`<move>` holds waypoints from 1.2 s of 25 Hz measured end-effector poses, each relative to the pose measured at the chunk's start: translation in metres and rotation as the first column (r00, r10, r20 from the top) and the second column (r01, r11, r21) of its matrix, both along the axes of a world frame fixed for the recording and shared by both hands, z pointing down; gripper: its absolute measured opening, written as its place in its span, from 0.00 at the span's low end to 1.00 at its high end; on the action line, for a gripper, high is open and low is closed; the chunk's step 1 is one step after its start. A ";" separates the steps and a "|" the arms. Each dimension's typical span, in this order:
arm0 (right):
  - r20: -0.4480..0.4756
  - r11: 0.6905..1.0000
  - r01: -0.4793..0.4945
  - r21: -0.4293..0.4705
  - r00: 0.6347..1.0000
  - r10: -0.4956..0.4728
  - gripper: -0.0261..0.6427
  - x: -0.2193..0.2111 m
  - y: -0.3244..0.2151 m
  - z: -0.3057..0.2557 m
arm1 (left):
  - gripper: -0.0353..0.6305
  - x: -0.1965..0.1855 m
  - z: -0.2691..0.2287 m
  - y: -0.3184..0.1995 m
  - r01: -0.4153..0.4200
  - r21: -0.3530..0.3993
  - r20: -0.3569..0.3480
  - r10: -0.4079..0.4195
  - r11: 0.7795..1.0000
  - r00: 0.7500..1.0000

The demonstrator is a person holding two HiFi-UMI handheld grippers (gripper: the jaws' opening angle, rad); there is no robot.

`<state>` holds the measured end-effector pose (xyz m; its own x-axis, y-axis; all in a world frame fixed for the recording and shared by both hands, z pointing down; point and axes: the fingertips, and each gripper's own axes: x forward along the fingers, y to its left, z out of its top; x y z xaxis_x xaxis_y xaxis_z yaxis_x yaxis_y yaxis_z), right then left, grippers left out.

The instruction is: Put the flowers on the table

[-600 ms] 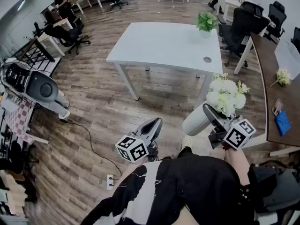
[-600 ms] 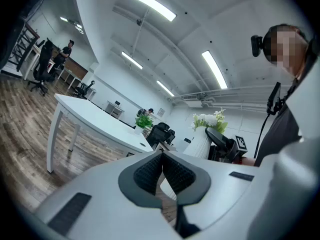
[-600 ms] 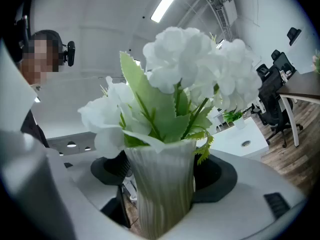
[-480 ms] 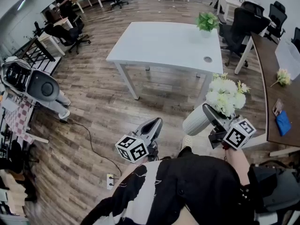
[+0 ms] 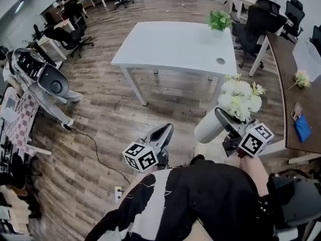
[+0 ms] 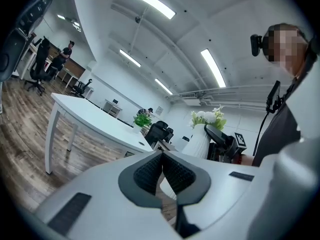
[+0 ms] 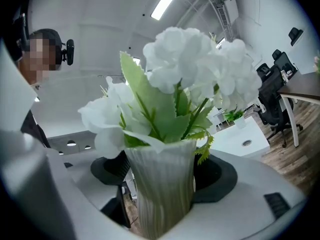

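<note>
A white ribbed vase [image 5: 207, 128] with white flowers [image 5: 239, 100] hangs above the wooden floor, level and pointing forward. My right gripper [image 5: 220, 117] is shut on it, with the dark pads on both sides of the vase [image 7: 162, 184] below the flowers [image 7: 190, 69]. My left gripper [image 5: 164, 130] is held beside it at the left, shut and with nothing in it; its pads meet [image 6: 161, 160]. The white table [image 5: 175, 46] stands ahead, with a small green plant [image 5: 219, 21] at its far right corner.
A brown desk [image 5: 293, 79] with a small bouquet and a blue item runs along the right, with black office chairs [image 5: 256, 24] behind it. A grey machine [image 5: 42, 79] stands at the left. A black cable [image 5: 95, 147] lies on the floor.
The head view has shifted a little. Both grippers and the vase keep their places relative to each other.
</note>
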<state>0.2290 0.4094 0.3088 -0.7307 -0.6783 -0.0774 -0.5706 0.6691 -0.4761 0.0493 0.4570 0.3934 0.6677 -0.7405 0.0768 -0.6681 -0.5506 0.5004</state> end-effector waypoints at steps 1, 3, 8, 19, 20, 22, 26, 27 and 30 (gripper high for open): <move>-0.004 1.000 -0.002 0.000 1.000 0.002 0.61 -0.001 -0.001 0.000 | 0.07 0.000 0.000 -0.001 -0.003 0.000 0.001 0.003 1.000 1.000; -0.007 1.000 -0.008 -0.006 1.000 0.008 0.61 -0.001 -0.003 0.002 | 0.07 -0.001 0.001 -0.002 -0.006 -0.001 0.000 0.006 1.000 1.000; 0.004 0.997 -0.050 -0.058 0.999 0.051 0.61 0.009 -0.018 0.013 | 0.07 -0.001 0.009 -0.011 -0.010 -0.020 0.002 0.010 1.000 1.000; -0.011 0.998 -0.002 -0.068 1.000 0.001 0.61 0.005 -0.090 0.025 | 0.07 -0.007 0.011 -0.079 0.018 -0.018 0.019 -0.018 1.000 1.000; -0.015 0.998 0.004 -0.069 1.000 -0.005 0.61 0.005 -0.099 0.025 | 0.07 -0.005 0.009 -0.088 0.016 -0.012 0.015 -0.016 1.000 1.000; -0.021 0.998 0.015 -0.067 1.000 -0.016 0.61 0.004 -0.120 0.024 | 0.07 0.000 0.005 -0.106 0.006 -0.004 0.016 -0.006 1.000 1.000; -0.015 0.998 0.020 -0.052 1.000 -0.021 0.61 0.004 -0.164 0.019 | 0.07 0.006 0.001 -0.150 -0.015 -0.005 0.047 0.015 1.000 0.999; -0.015 0.999 0.019 -0.050 1.000 -0.019 0.61 0.006 -0.175 0.019 | 0.07 0.007 0.000 -0.162 -0.017 -0.003 0.050 0.017 1.000 0.999; -0.032 0.998 0.008 -0.059 0.999 -0.010 0.61 0.012 -0.206 0.023 | 0.07 0.008 -0.003 -0.194 -0.018 0.004 0.046 0.018 1.000 0.999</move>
